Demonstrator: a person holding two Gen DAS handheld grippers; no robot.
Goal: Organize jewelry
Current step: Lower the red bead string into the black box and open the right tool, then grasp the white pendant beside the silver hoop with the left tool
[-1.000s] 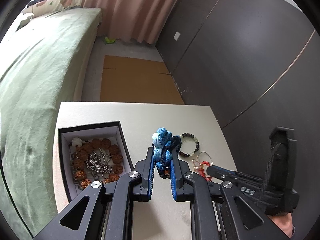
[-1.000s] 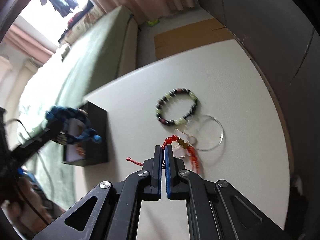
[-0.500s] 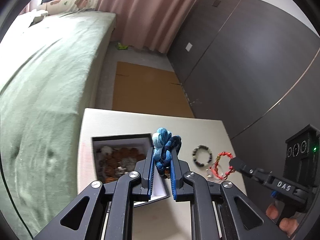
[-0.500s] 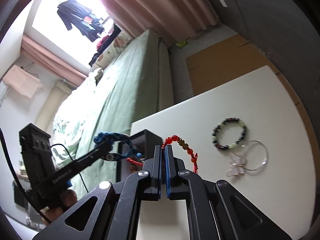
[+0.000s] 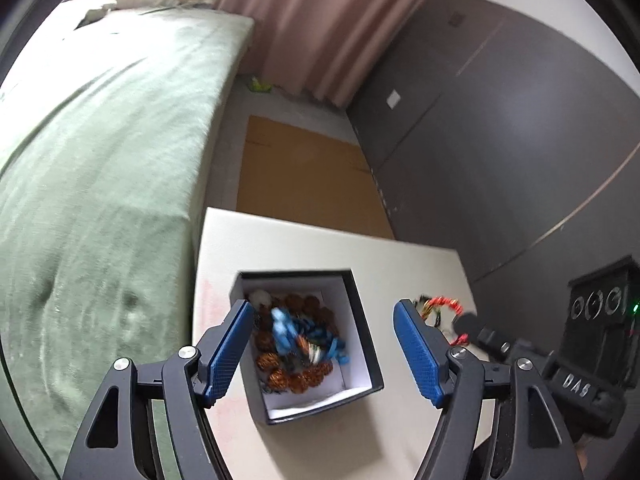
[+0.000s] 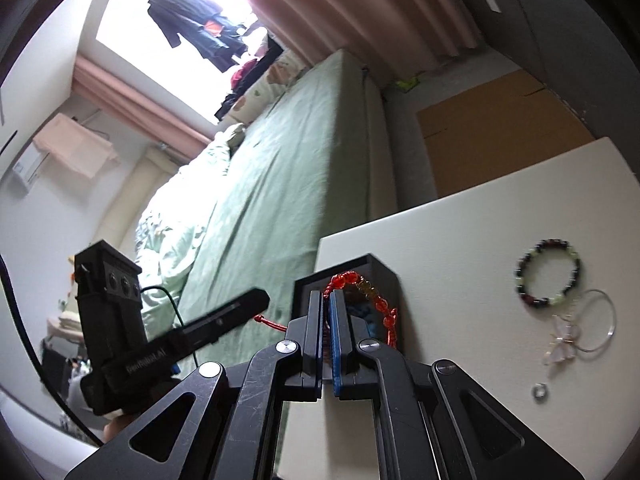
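A black jewelry box (image 5: 362,336) with a white lining sits on the white table (image 5: 400,264). Inside it lie brown bead bracelets (image 5: 304,380) and a blurred blue braided bracelet (image 5: 304,334). My left gripper (image 5: 322,312) hovers over the box, its jaws opening with nothing pressed between them. My right gripper (image 6: 326,304) is shut on a red beaded bracelet (image 6: 374,296), held up beside the box (image 6: 384,276); it shows at the right in the left wrist view as the red bracelet (image 5: 440,306). A dark beaded bracelet (image 6: 548,278) lies on the table (image 6: 460,240).
A thin silver bangle (image 6: 596,320) with a pale butterfly charm (image 6: 562,346) and a small ring (image 6: 539,392) lie right of the box. A green-covered bed (image 5: 100,160) runs along the table's left side. Cardboard (image 5: 304,176) lies on the floor beyond; dark cabinets (image 5: 500,140) stand at the right.
My left gripper moved over the box and opened, and the blue bracelet dropped into it. My right gripper lifted the red bracelet off the table and carried it toward the box.
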